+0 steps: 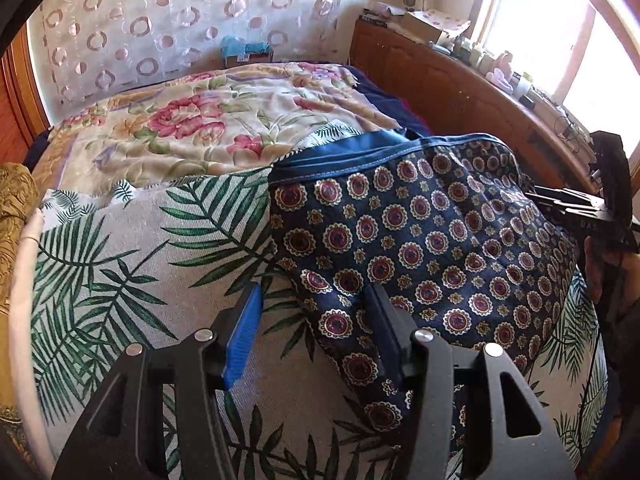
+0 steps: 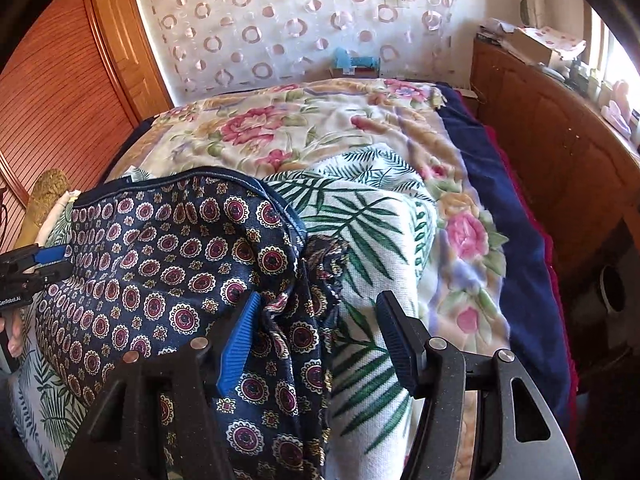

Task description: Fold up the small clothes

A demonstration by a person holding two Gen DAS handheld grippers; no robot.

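Note:
Navy shorts (image 1: pixel 420 240) with a red-and-cream medallion print and a plain blue waistband lie spread on a palm-leaf cloth (image 1: pixel 120 260). My left gripper (image 1: pixel 312 320) is open and low over the shorts' left edge: its right finger rests over the fabric, and its blue-padded left finger (image 1: pixel 240 336) is over the palm cloth. My right gripper (image 2: pixel 320 332) is open at the shorts' (image 2: pixel 168 264) opposite, bunched edge, where a fold of fabric lies between the pads without being pinched. Each gripper shows at the far side of the other's view: the right gripper (image 1: pixel 580 208), the left gripper (image 2: pixel 48 260).
The palm-leaf cloth (image 2: pixel 372 240) lies on a floral blanket (image 1: pixel 200 120) covering a bed. A wooden cabinet (image 1: pixel 460 92) with small items on top runs along the right under a bright window. A curtain hangs behind the bed, and a wooden slatted door (image 2: pixel 52 92) stands at the left.

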